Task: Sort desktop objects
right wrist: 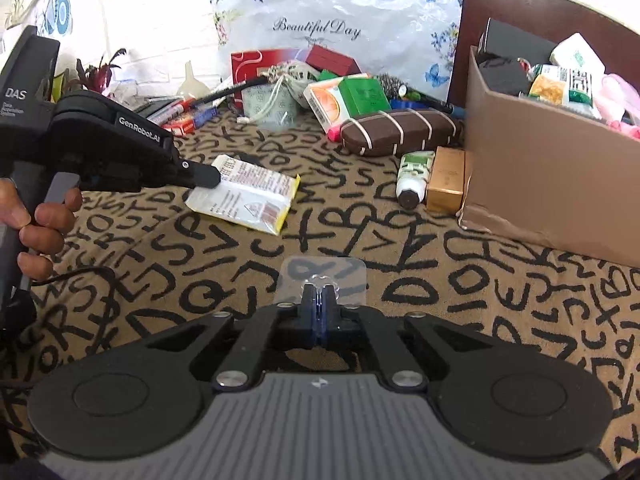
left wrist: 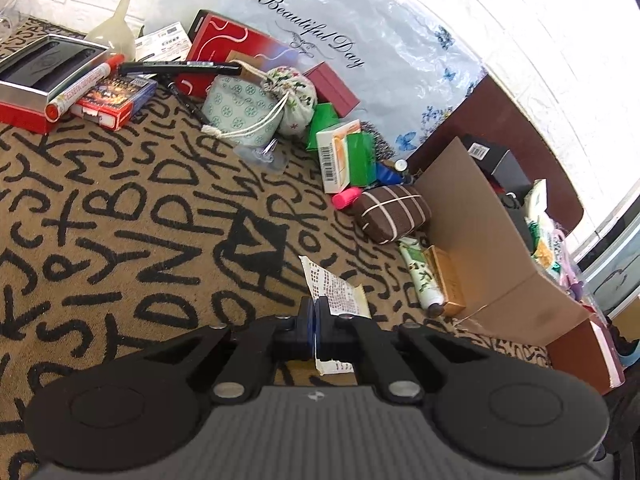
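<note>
Hand-held gripper on the left is seen pinching a white-and-yellow packet by one end, its fingers pressed tight on the wrapper, with the packet held just above the letter-patterned cloth on the bench. The right hand-held gripper is closed on the small knob of a clear plastic hook, which is held low over the same cloth. A cardboard box, already filled with sorted items, is shown to the right, with a brown case, a green-and-white tube and a gold box lying just beside its wall.

Both loads are judged to be headed for the box. The packet is gripped only at its edge, so it could swing or be pulled free if moved sharply. The hook is smooth and thinly held, and it could twist out of the grip. The two grippers are close together, and a collision could be caused if both were carried to the box at once. The tube and gold box could be knocked by a low approach.
</note>
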`<state>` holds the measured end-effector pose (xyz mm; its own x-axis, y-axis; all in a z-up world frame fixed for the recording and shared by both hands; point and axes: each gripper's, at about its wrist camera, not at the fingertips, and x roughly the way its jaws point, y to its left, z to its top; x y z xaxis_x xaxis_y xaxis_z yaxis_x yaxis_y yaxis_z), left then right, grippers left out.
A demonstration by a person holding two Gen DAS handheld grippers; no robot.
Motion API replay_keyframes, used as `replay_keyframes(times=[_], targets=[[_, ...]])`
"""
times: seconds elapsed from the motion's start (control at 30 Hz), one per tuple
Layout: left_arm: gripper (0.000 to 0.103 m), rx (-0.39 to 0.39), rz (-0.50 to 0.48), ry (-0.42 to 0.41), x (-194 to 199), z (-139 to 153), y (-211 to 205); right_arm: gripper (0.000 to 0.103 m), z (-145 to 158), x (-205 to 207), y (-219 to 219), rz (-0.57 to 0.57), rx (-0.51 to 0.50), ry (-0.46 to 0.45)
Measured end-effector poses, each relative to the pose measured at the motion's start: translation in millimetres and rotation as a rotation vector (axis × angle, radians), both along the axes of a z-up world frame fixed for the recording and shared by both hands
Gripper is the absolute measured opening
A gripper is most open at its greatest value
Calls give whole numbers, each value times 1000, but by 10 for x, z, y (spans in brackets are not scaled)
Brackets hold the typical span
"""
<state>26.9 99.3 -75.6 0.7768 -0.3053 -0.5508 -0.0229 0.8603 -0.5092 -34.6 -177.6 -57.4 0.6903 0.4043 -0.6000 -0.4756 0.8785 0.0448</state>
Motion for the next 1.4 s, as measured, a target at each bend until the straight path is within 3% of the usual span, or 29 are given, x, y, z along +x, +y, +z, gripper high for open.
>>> replay_keyframes(times=[0.67,1.1,1.4], targets=[[0,6,-143,-171,12,697,-335,0,594,-84,-270,-61,59,-187],[0,-20,-344,-376,455,1485,-1274,0,1116,101,-879,-242,41,-393],[0,-73,-435,-358,1073,1597,-2004,0,1259,551,-1380,-391,-4,-461]])
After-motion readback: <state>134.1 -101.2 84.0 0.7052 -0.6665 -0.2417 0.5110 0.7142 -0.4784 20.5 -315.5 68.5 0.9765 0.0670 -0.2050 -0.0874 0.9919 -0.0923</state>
